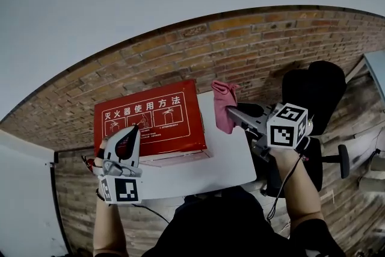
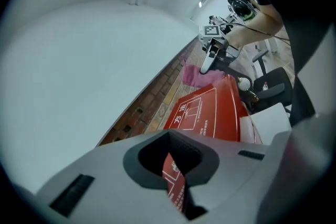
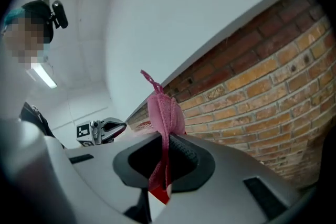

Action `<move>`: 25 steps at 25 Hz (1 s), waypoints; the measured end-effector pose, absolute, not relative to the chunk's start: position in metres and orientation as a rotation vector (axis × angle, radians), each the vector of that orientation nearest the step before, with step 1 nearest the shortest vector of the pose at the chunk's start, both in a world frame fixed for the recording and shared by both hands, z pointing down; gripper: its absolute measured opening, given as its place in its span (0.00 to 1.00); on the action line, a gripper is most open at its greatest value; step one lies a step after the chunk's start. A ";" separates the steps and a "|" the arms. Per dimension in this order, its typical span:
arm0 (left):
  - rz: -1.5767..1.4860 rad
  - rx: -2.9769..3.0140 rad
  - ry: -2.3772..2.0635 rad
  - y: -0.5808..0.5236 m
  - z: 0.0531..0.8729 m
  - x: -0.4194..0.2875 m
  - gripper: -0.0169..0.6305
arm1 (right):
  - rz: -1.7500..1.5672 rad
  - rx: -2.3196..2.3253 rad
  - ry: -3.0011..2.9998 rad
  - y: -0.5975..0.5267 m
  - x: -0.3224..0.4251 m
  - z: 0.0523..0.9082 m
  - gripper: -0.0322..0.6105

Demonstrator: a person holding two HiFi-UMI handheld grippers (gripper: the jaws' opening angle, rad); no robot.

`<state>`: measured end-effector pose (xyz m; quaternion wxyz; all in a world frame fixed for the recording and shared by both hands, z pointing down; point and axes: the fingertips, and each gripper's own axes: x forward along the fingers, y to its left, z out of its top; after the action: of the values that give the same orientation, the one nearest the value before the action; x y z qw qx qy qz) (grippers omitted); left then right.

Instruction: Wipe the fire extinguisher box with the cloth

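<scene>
While the left gripper (image 1: 129,136) has its jaws together, empty, over the near edge of the fire extinguisher box (image 1: 157,120) on the table (image 1: 222,159), the right gripper (image 1: 233,111) pinches the cloth (image 1: 224,102) by a thin fold beside its far right corner — a hard swipe could tug it loose.

Left gripper (image 1: 133,129) pinched shut (nothing between its jaws); off to its right, the right gripper (image 1: 236,111) clamps the cloth (image 1: 224,102), jaws slightly parted around it
</scene>
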<state>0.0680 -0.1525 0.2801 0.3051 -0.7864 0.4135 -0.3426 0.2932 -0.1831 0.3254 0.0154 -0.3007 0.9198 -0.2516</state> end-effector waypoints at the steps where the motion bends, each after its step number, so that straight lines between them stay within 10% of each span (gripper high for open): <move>1: -0.924 -2.075 1.102 -0.156 0.282 0.070 0.05 | -0.821 -0.909 2.858 -0.187 0.293 0.335 0.13; 25: -1.074 -2.106 1.195 -0.172 0.313 0.077 0.05 | -1.611 -0.890 2.828 -0.241 0.283 0.658 0.13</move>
<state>0.0771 -0.1720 0.3132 0.2440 -0.7710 0.4374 -0.3933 0.2825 -0.2411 0.6578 -0.1157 -0.2620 0.8325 -0.4742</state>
